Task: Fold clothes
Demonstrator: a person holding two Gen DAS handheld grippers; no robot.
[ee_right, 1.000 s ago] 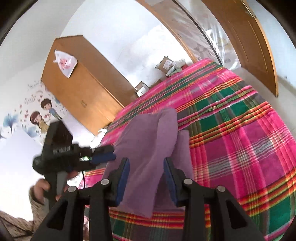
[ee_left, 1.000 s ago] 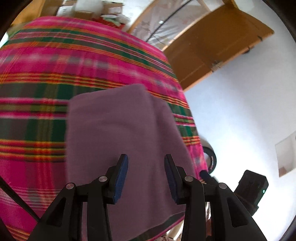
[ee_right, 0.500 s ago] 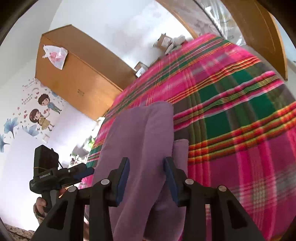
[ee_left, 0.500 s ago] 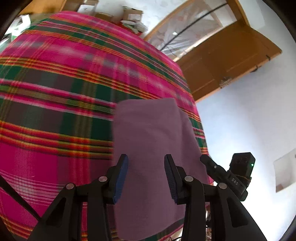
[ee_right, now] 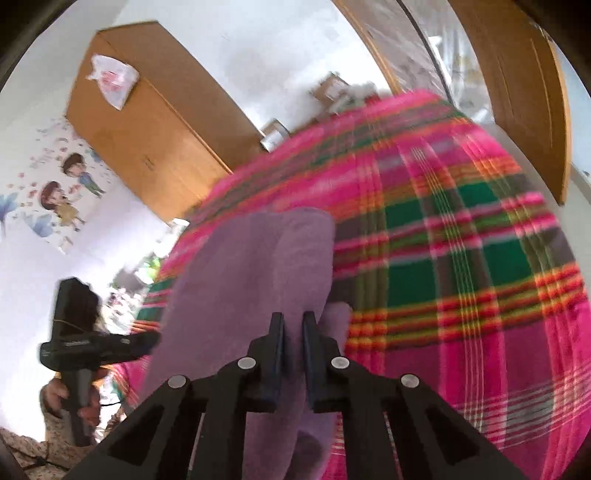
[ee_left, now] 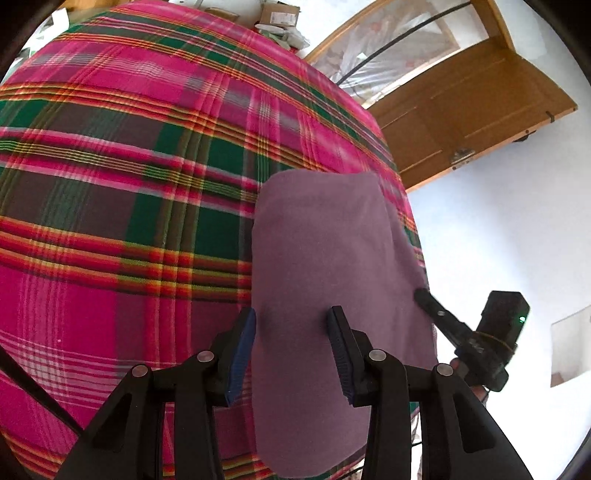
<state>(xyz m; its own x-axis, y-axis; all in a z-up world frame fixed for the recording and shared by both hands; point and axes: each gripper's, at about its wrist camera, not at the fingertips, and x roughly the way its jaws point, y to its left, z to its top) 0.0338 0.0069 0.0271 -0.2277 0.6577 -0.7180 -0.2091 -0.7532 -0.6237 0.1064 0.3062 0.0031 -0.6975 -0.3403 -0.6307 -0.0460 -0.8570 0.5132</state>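
Observation:
A purple cloth point(ee_left: 325, 240), folded into a long strip, lies on the pink and green plaid bed cover point(ee_left: 110, 184) near its right edge. My left gripper point(ee_left: 292, 314) hovers open over the strip's near left edge, with the edge below the gap between its pads. My right gripper point(ee_left: 424, 297) reaches the cloth's right side. In the right wrist view the right gripper point(ee_right: 293, 318) is closing, and a raised fold of the purple cloth point(ee_right: 258, 266) fills the narrow gap between its pads. The left gripper point(ee_right: 153, 338) points in at the cloth's far side.
The plaid cover point(ee_right: 461, 277) spreads wide around the cloth. Past the bed stand a wooden door point(ee_left: 461, 110), a wooden wardrobe point(ee_right: 147, 147) with a plastic bag point(ee_right: 110, 79) on it, and cardboard boxes point(ee_left: 277, 18). A person's hand point(ee_right: 55, 398) holds the left gripper's handle.
The right jaws went from wide apart to nearly together around the cloth's fold. The left gripper drifted left, so the cloth now lies right of its centre, and it stayed open.

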